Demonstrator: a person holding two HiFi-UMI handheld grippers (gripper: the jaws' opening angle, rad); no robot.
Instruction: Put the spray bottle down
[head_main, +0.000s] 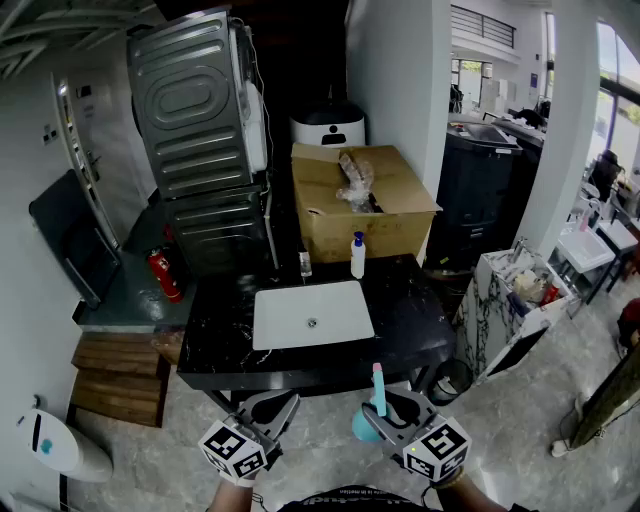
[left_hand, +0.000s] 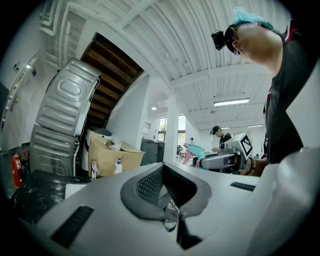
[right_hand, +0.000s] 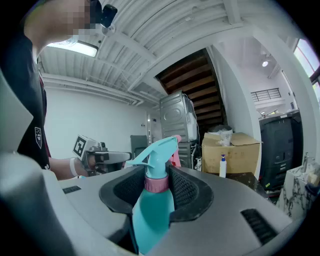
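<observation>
The teal spray bottle (head_main: 378, 396) with a pink collar and teal trigger head stands upright between the jaws of my right gripper (head_main: 388, 404), which is shut on its neck and body. In the right gripper view the spray bottle (right_hand: 152, 210) fills the gap between the dark pads (right_hand: 187, 192). It hangs in the air just in front of the black marble counter (head_main: 412, 322), below the counter's near edge. My left gripper (head_main: 268, 410) is level beside it at the lower left, jaws together with nothing in them; its pads (left_hand: 150, 187) meet in its own view.
A white sink basin (head_main: 310, 312) is set into the counter. At its back stand a white pump bottle (head_main: 358, 257), a small bottle (head_main: 305, 264) and a cardboard box (head_main: 360, 205). A tilted metal appliance (head_main: 200, 130) and fire extinguisher (head_main: 165, 275) are left; a marble stand (head_main: 505, 305) right.
</observation>
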